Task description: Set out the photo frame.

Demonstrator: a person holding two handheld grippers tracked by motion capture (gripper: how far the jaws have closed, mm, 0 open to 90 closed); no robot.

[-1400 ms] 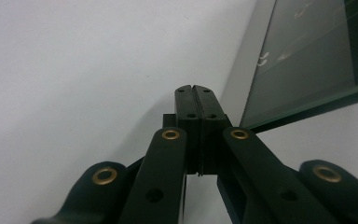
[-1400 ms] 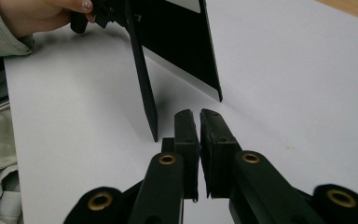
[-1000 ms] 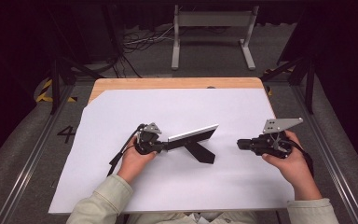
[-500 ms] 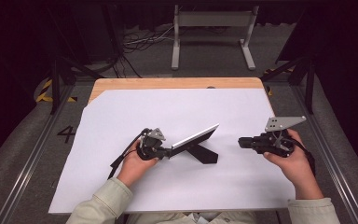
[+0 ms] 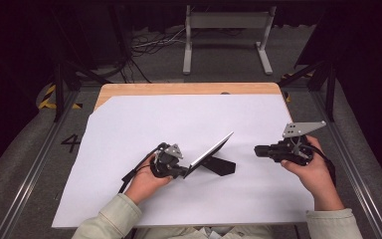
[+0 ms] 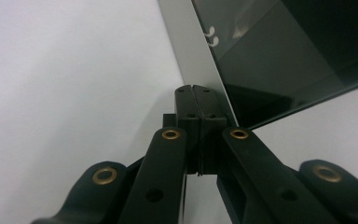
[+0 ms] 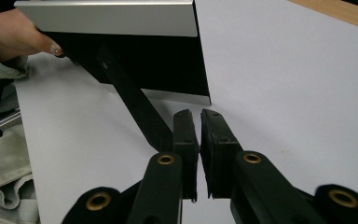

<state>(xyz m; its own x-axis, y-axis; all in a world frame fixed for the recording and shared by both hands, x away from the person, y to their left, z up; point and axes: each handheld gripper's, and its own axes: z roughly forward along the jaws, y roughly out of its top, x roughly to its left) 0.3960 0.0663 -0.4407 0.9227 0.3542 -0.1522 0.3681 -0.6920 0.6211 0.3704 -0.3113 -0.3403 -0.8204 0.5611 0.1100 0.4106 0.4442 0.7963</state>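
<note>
A: Where is the picture frame [image 5: 210, 153]?

B: Mid-table on the white sheet [image 5: 129, 119], tilted. The left gripper [image 5: 185, 172] is clamped on its near-left corner.

A: And the right gripper [image 5: 258, 151]?

B: Off to the frame's right, not touching. Its jaws look nearly together, holding nothing, I think.

Lab, dark curtains [image 5: 40, 30], floor cables [image 5: 149, 45]

Left hand-held gripper [image 5: 179, 172], clamped on tablet [image 5: 210, 153] corner, now sits further right and nearer person on tabletop [image 5: 129, 124]; tablet and black stand [image 5: 221, 165] shifted right with it, tablet tilted steeper.
</note>
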